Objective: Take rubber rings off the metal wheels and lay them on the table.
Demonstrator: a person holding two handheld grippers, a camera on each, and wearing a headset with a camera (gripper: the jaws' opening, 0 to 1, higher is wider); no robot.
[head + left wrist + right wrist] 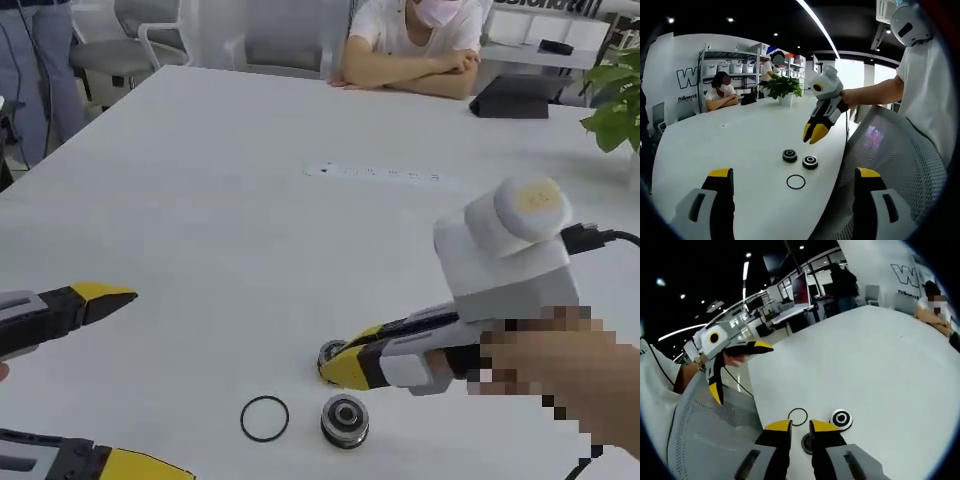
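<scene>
right gripper (pixel 801 426) jaws almost together, only a narrow gap, nothing held, tips right at a small round metal wheel with a dark rim (pixel 807 442), contact hard to call; second matching wheel (pixel 841 418) just beside it; thin black rubber ring (pixel 797 416) lies flat on the white table (pixel 865 355) near both; left gripper (pixel 793 172) jaws spread wide, empty, well apart, facing the group

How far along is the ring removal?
Done: one ring lies loose on the table. In hand: nothing gripped; the right claw, jaws a little apart, is by the far wheel; the left claw is wide open. Left: that wheel and the near wheel; whether either carries a ring is unclear.
</scene>
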